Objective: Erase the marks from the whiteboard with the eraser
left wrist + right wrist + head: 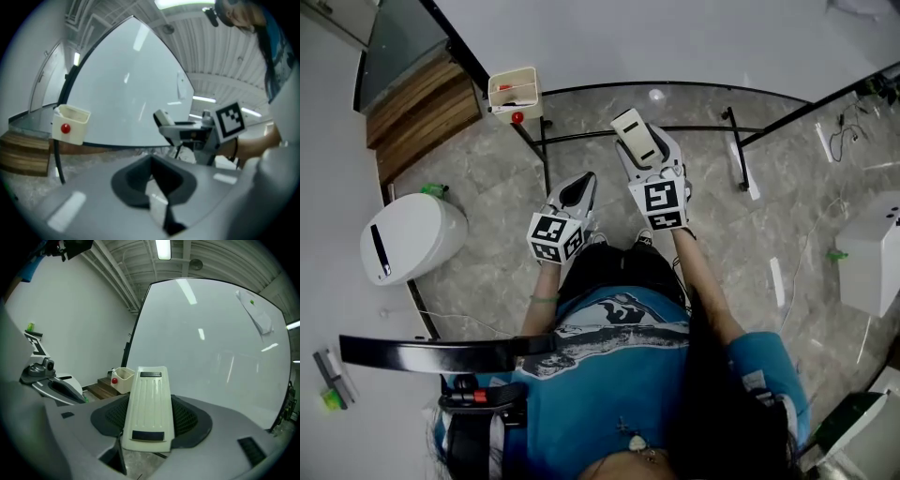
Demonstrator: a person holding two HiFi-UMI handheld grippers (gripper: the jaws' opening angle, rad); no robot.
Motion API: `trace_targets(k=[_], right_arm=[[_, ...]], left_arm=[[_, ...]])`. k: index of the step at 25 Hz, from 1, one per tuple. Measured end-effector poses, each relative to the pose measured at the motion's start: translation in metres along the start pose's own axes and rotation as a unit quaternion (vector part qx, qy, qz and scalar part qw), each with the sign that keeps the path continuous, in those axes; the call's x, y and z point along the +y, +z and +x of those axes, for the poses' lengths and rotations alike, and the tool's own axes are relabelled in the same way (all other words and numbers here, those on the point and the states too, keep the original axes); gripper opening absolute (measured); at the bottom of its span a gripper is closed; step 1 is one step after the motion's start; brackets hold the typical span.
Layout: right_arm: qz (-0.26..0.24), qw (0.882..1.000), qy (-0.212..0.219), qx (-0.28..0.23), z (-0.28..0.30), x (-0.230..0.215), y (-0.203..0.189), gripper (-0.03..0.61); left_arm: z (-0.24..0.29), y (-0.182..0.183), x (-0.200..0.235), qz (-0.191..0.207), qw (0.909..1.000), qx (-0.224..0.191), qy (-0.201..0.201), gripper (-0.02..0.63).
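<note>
White bin (408, 236) is sitting on the floor at far left, not involved. Cream box (514, 91) with a red knob is hanging on the frame at the board's lower left.

Left claw (157, 187) is pointing toward the board's bottom edge. Its jaws are pressed together with nothing between them, so it's looking idle.

Right claw (146, 427) is pinching the eraser (146, 399) by its long sides. The eraser is sticking out forward toward the whiteboard (211, 357), apparently not touching it.

Eraser: long cream plastic body, ribbed back, dark rectangle at each end. The back is facing the right gripper view and the wiping face isn't showing.

The whiteboard is reading clean in both gripper views, with only ceiling-light reflections and a small pale item with a green dot near the upper right. I'm not seeing any marks; they may be too faint or outside the frames.

My read: we're sitting in the approach step, with the eraser in hand but not yet on the surface. The next move is calling for finding the marks, turning the wiping face flat to the board, then pressing evenly and sweeping.
</note>
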State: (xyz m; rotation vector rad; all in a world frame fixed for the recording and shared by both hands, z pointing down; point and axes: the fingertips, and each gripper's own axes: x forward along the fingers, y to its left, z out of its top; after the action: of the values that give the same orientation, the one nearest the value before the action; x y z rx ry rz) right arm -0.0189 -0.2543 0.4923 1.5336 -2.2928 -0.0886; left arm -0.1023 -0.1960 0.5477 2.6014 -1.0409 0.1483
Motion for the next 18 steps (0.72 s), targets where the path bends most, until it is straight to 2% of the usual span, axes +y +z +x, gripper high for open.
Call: trace_targets(k=[10, 18], right_arm=[[0.032, 0.999, -0.021, 0.03, -0.059, -0.002, -0.046, 0.264], [0.064, 0.997, -0.022, 0.048, -0.137, 0.0, -0.086, 0.264]], left_arm=[[0.011, -0.006, -0.044, -0.003, 0.9996, 0.002, -0.027, 0.005], [0.002, -0.02, -0.112, 0.001, 0.9994, -0.002, -0.034, 0.005]])
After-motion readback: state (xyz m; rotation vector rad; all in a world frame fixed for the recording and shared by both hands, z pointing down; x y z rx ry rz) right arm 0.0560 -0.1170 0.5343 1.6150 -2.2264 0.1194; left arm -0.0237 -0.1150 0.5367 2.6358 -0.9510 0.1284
